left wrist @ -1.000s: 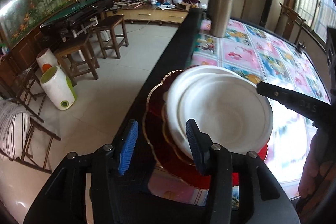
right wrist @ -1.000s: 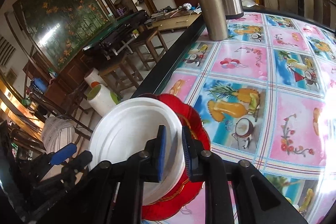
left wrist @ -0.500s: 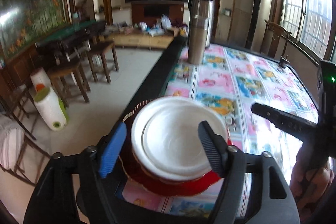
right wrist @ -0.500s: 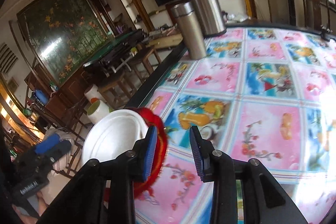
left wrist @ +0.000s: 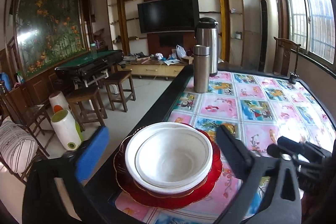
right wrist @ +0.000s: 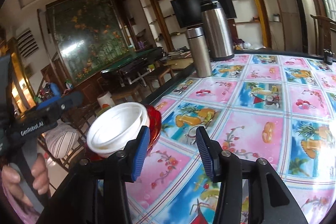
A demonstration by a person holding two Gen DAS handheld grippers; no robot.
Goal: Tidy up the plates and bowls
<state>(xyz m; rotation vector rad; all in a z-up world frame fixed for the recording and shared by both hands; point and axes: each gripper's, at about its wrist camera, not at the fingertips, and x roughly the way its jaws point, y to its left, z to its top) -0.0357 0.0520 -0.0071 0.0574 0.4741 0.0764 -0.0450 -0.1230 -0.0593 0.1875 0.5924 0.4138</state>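
The left gripper has its jaws wide apart, one on each side of the stacked dishes and touching neither. Between them sit two white bowls, one nested inside the other, resting on a red plate with a scalloped gold edge. The plate lies on the tabletop right at its dark left edge, near the closest corner.

The right gripper also has its jaws apart and grips nothing; they hang over the patterned cloth just to the right of the stack. In the right wrist view the white bowls sit just left of the left jaw, with the red plate showing behind them. A hand at the lower left of that view holds the handle of the left gripper.

Farther along the same edge of the tabletop stands a slim steel flask, and just behind it a bigger steel thermos jug. Beyond the table are wooden stools, a dark folding table, a television on the wall and a large flower painting.
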